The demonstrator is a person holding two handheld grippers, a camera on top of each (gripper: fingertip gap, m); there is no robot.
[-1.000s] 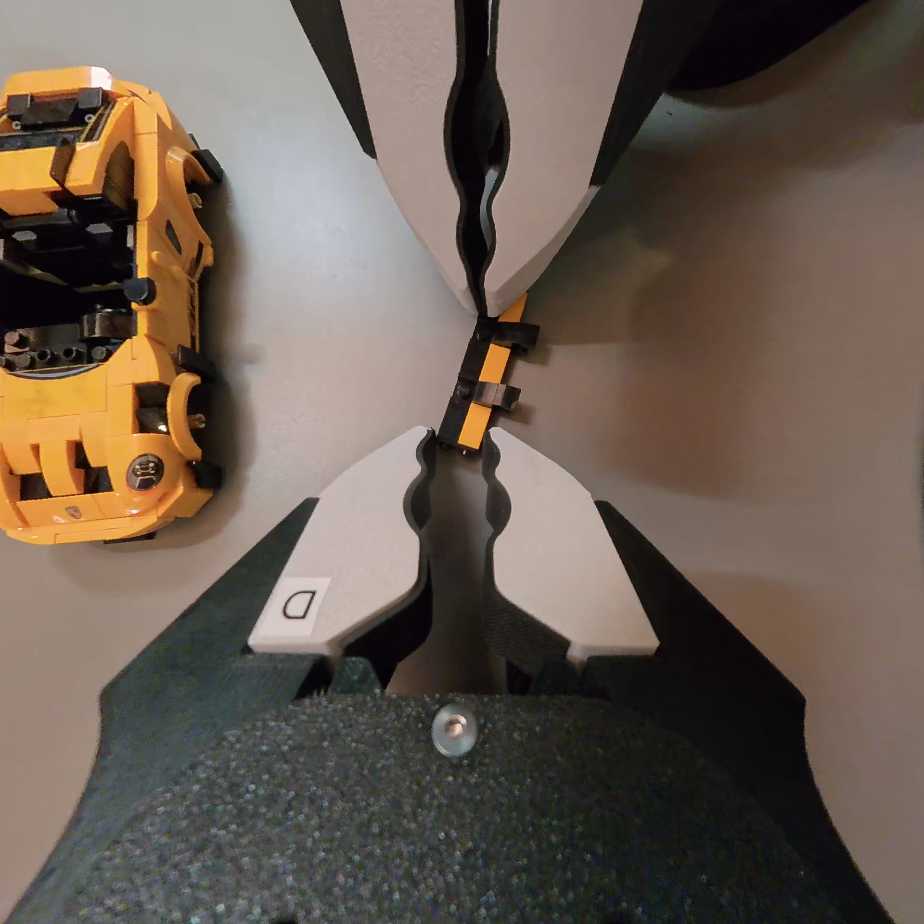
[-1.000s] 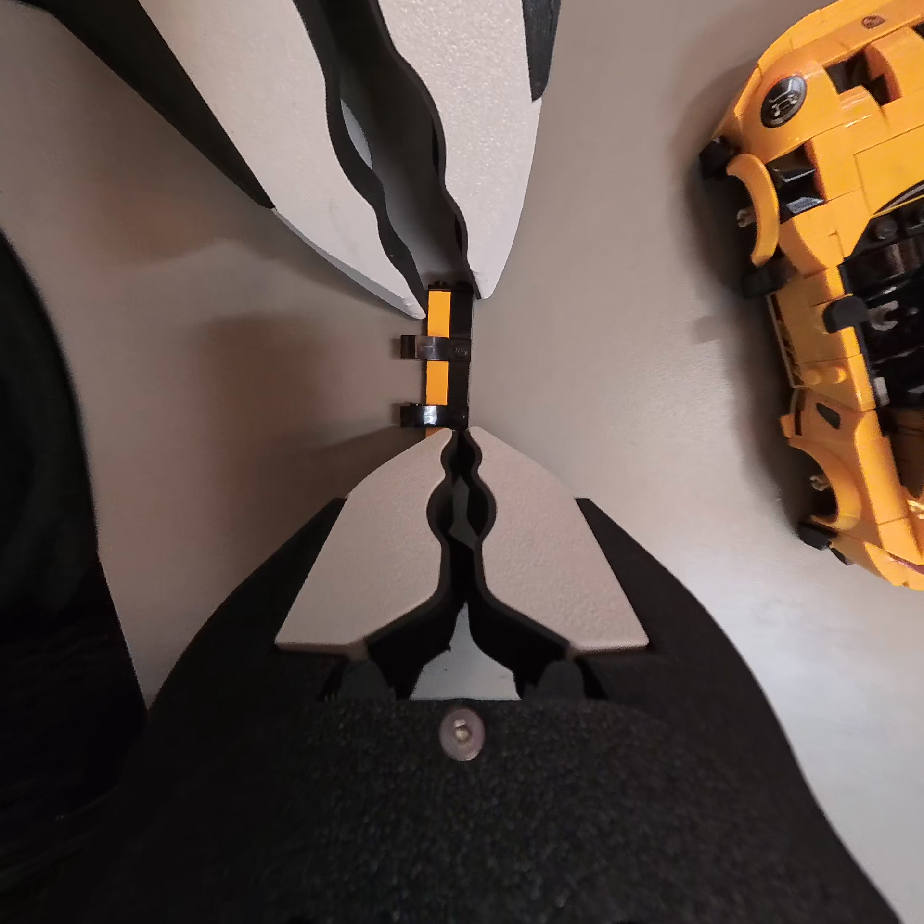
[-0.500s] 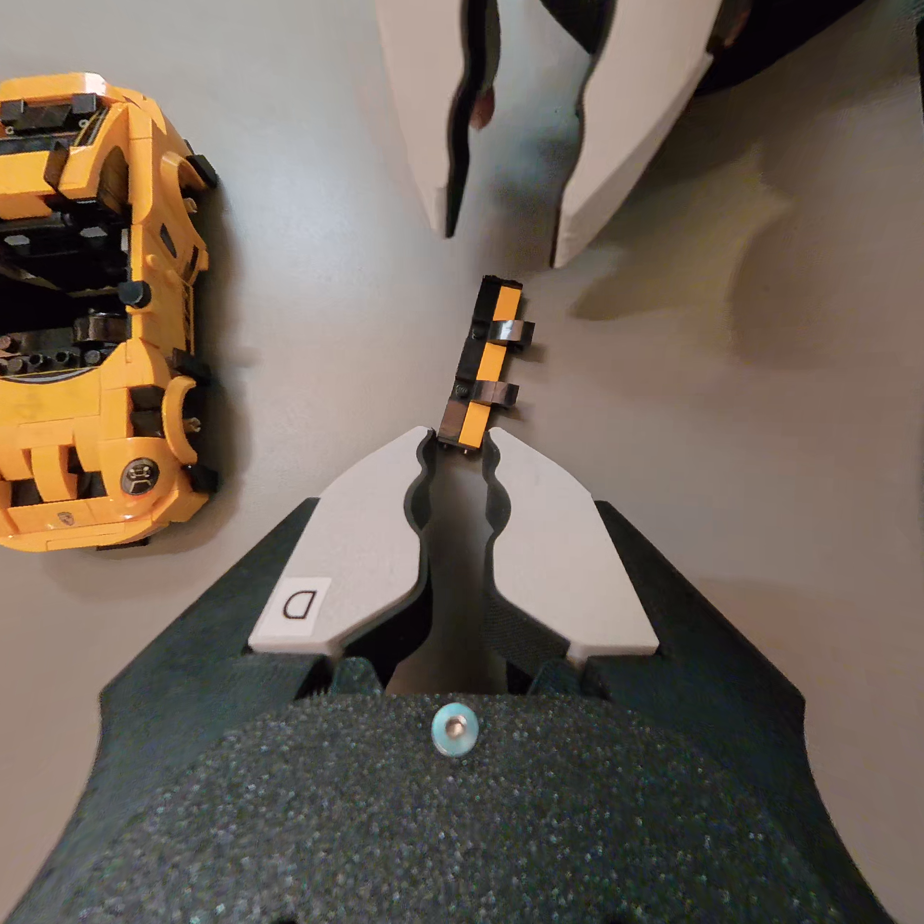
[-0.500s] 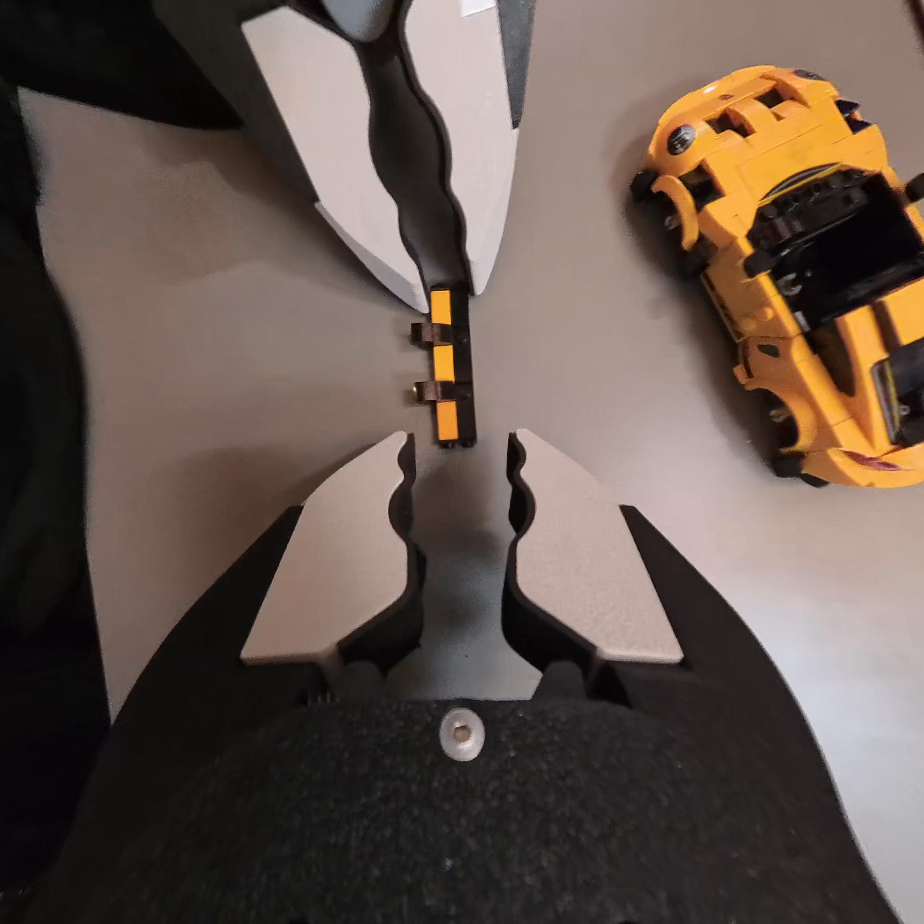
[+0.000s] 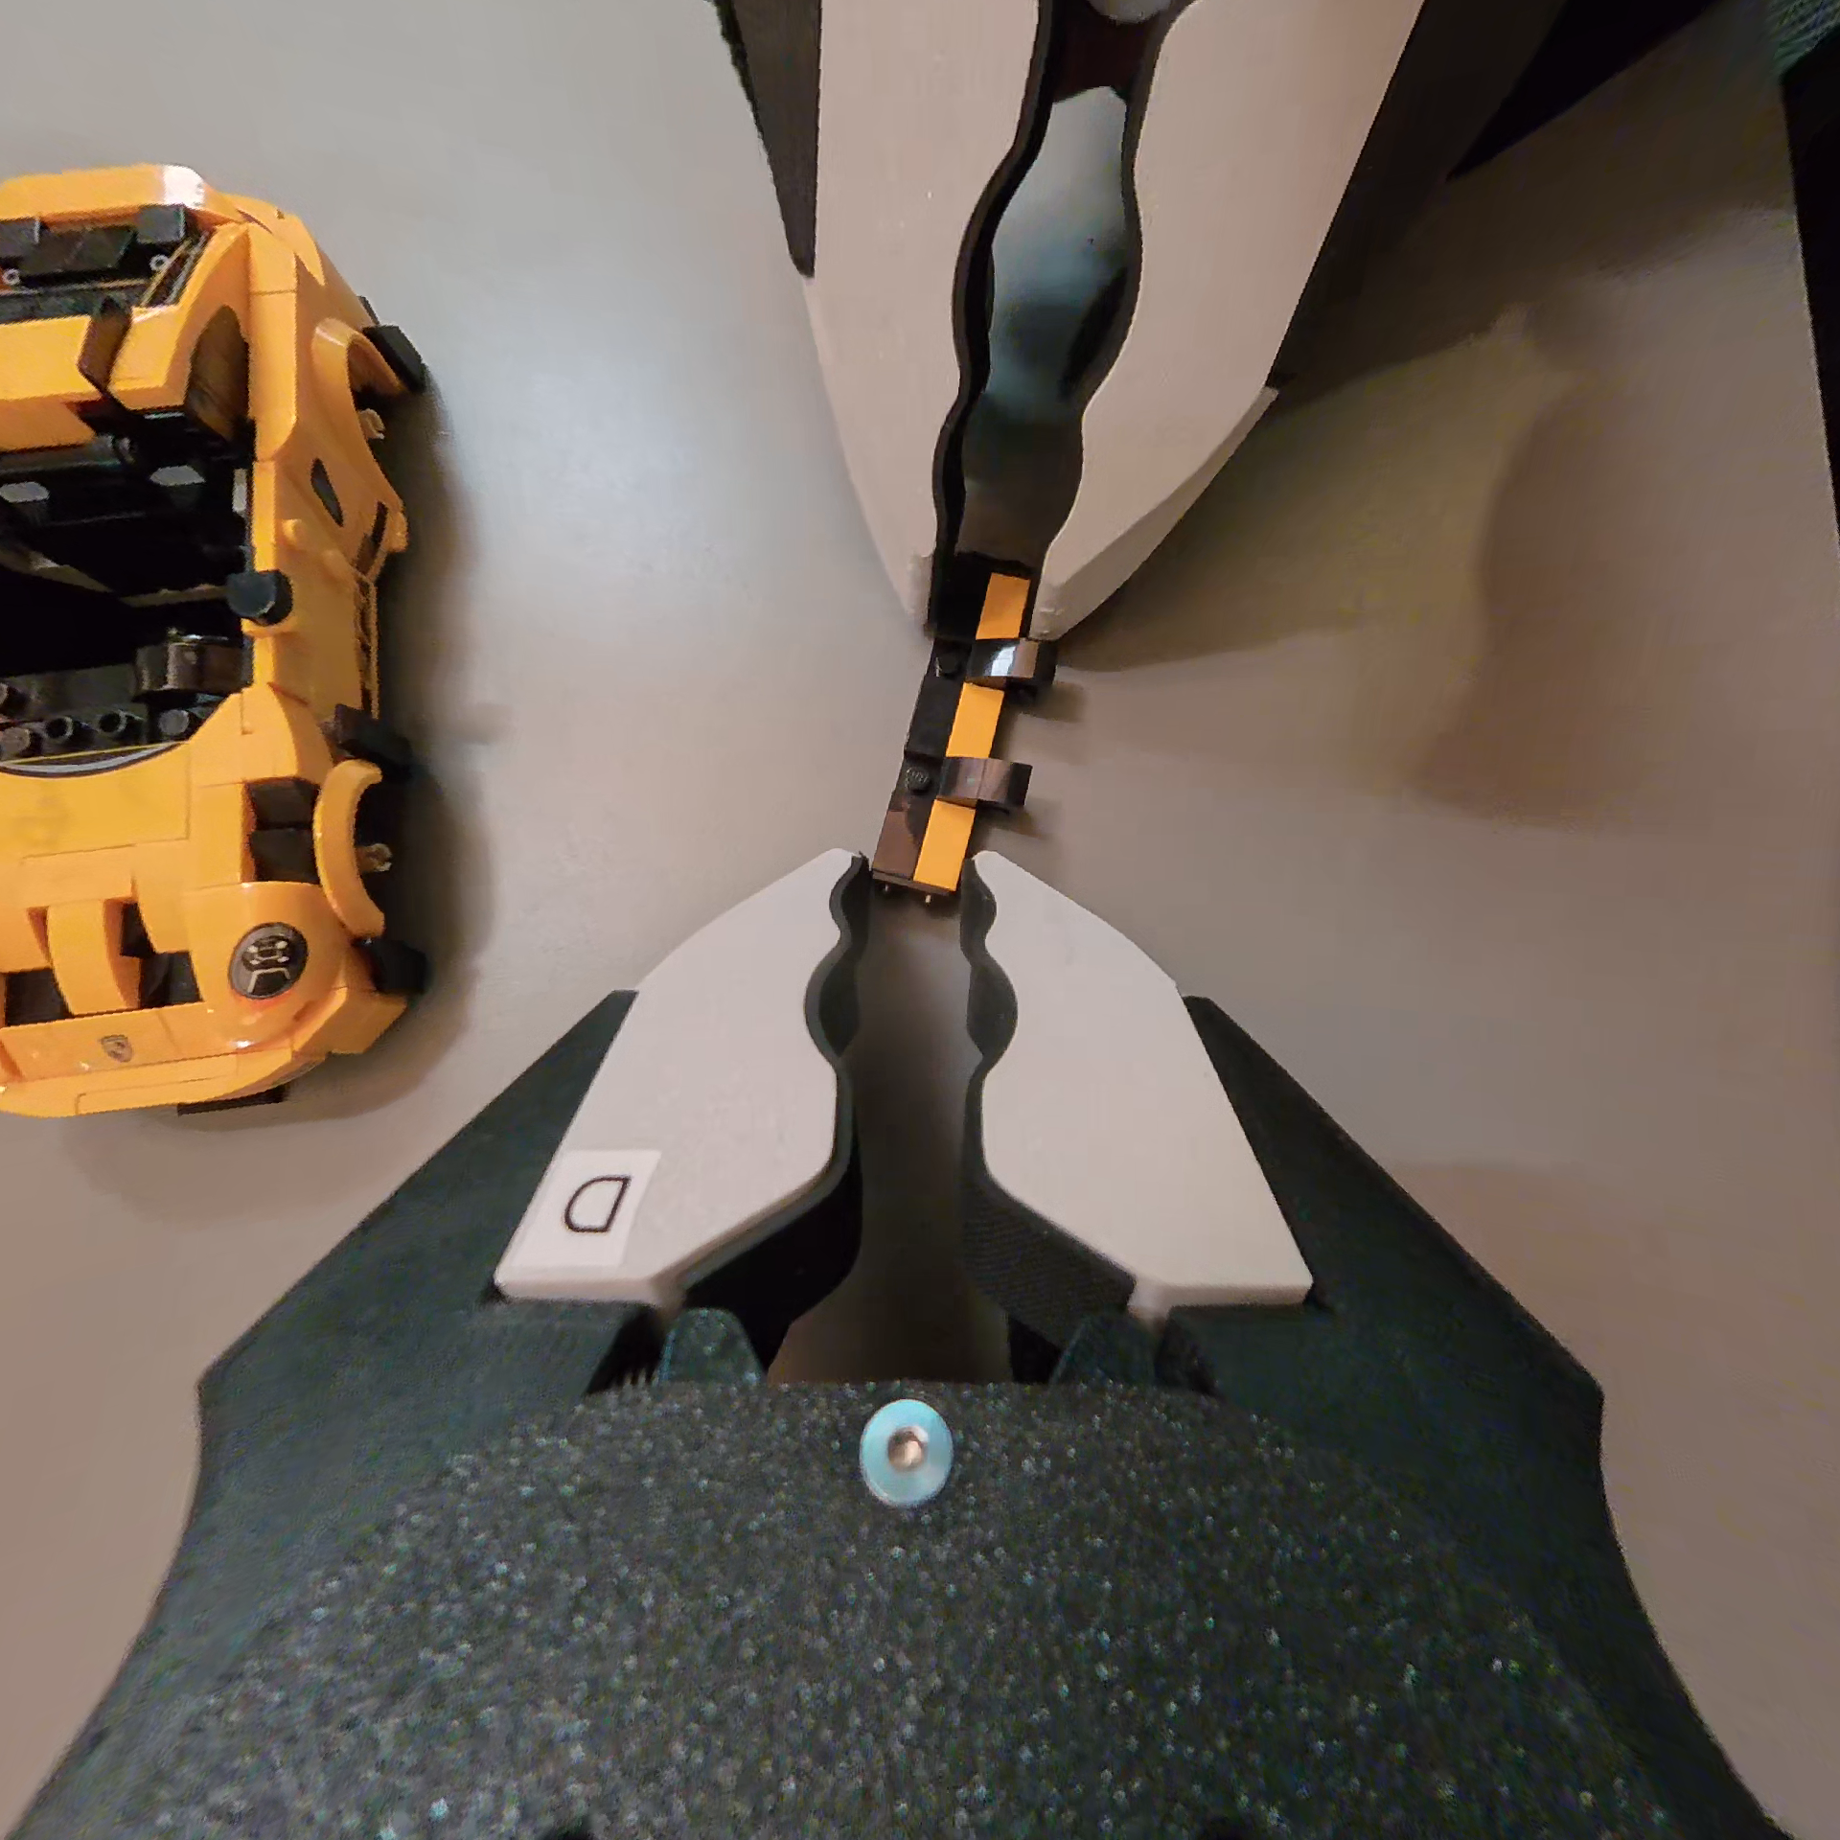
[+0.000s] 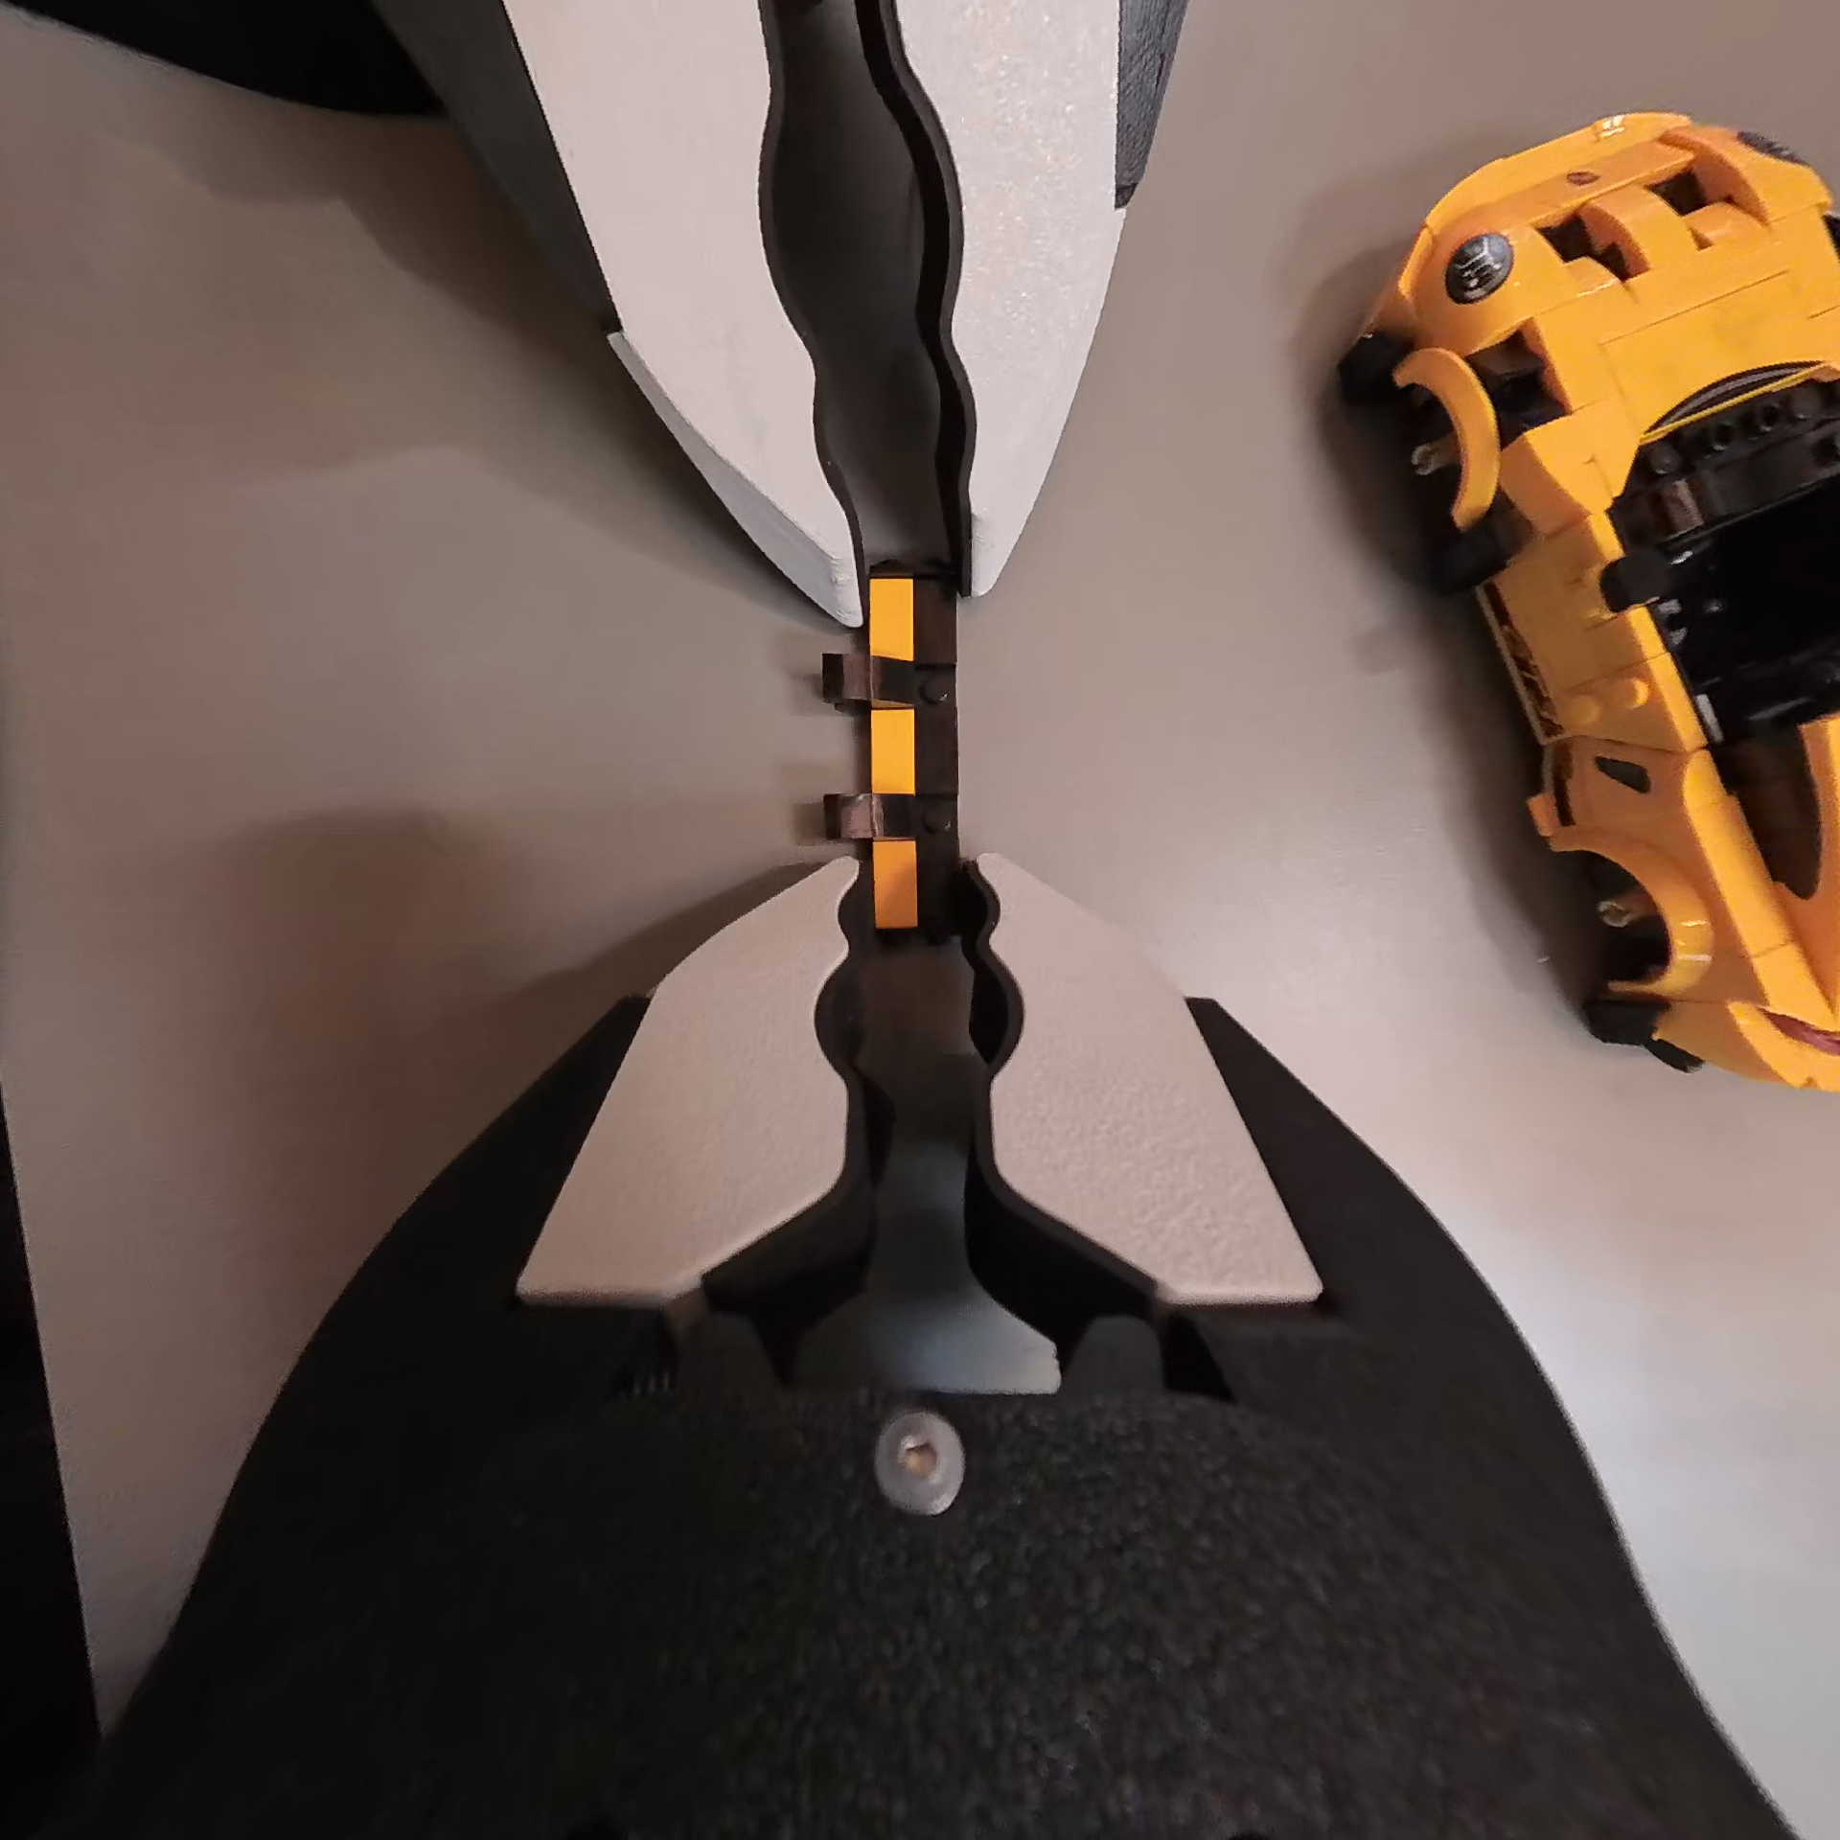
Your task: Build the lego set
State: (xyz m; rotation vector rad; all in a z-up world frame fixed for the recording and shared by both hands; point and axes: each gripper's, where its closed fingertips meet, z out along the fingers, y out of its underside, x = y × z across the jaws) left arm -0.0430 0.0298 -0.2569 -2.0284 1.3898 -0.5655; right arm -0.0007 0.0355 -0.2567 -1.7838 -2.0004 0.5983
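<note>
Two claws now pinch the thin black-and-orange lego strip (image 5: 958, 737): right claw (image 6: 908, 881), open a moment ago, closed on its near end; left claw (image 5: 916, 871) grips the far end. Ready for fitting.

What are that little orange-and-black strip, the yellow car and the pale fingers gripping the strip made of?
Strip: apparently hard glossy plastic; its black clips catch the light.
Yellow car: the same moulded plastic bricks, with shiny curved panels and visible studs.
Fingers: matte, slightly grainy pale material, possibly printed plastic, lined with a dark wavy layer that could be rubber.
</note>
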